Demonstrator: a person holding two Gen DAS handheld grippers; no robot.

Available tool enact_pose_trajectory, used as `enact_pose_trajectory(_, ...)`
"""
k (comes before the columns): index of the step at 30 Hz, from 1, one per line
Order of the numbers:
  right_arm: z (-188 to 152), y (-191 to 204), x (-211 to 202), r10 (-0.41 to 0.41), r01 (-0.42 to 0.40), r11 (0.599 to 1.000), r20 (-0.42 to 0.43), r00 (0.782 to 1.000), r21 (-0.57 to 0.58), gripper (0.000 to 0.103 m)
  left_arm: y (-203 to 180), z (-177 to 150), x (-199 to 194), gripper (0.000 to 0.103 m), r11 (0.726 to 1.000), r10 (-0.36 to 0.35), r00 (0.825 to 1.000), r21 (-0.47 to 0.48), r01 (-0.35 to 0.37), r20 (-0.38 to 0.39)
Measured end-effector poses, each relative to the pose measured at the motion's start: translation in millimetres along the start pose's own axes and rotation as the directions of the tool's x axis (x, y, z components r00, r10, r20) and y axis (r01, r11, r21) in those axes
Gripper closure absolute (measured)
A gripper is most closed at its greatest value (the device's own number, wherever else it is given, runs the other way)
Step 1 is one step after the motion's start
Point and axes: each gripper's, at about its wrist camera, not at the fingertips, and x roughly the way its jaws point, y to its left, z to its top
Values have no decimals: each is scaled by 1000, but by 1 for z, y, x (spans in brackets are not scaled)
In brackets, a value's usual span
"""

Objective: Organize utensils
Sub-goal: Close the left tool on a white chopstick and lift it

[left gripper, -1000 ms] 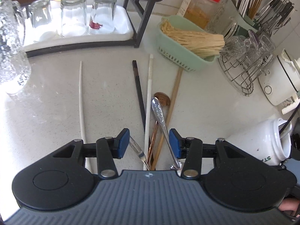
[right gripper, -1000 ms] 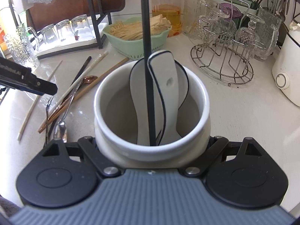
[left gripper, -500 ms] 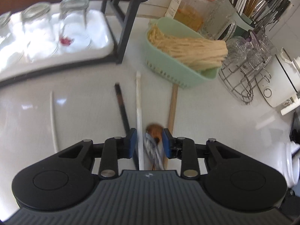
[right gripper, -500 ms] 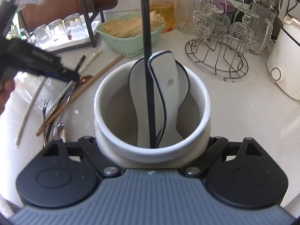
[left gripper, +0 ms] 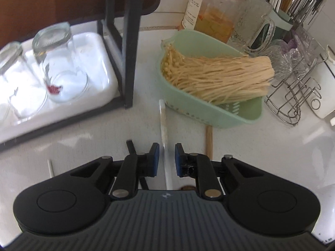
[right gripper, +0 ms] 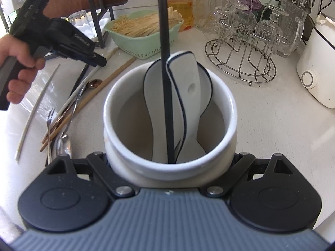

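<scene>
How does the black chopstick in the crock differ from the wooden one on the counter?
The black chopstick stands near upright inside the white crock; the wooden chopstick lies flat on the counter. The black chopstick leans beside ceramic spoons; the wooden chopstick lies among loose cutlery. Both are slender.

Both views are steep downward fisheyes. The left wrist camera sits close above the counter [left gripper: 83,146], facing the green basket [left gripper: 230,115] in the upper right. The right wrist camera peers into the white crock [right gripper: 117,104]; the same basket [right gripper: 144,46] shows at upper centre.
</scene>
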Motion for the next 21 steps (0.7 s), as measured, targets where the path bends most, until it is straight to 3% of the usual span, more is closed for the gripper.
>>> enact_pose_trajectory(5, 0, 1, 0, -7, 7, 1000, 1, 1000, 8, 11, -13, 11, 9, 85, 996, 48, 999, 71, -48, -1)
enact_pose_trajectory(7, 0, 2, 0, -8, 8, 1000, 1, 1000, 9, 11, -16, 13, 11, 93, 993, 73, 997, 88, -72, -2)
enact_pose_trajectory(10, 0, 2, 0, -8, 8, 1000, 2, 1000, 9, 11, -16, 16, 13, 94, 992, 83, 997, 98, -83, -1)
enact_pose_trajectory(21, 0, 1, 0, -7, 7, 1000, 6, 1000, 9, 11, -5, 9, -22, 95, 999, 52, 998, 7, -53, 29)
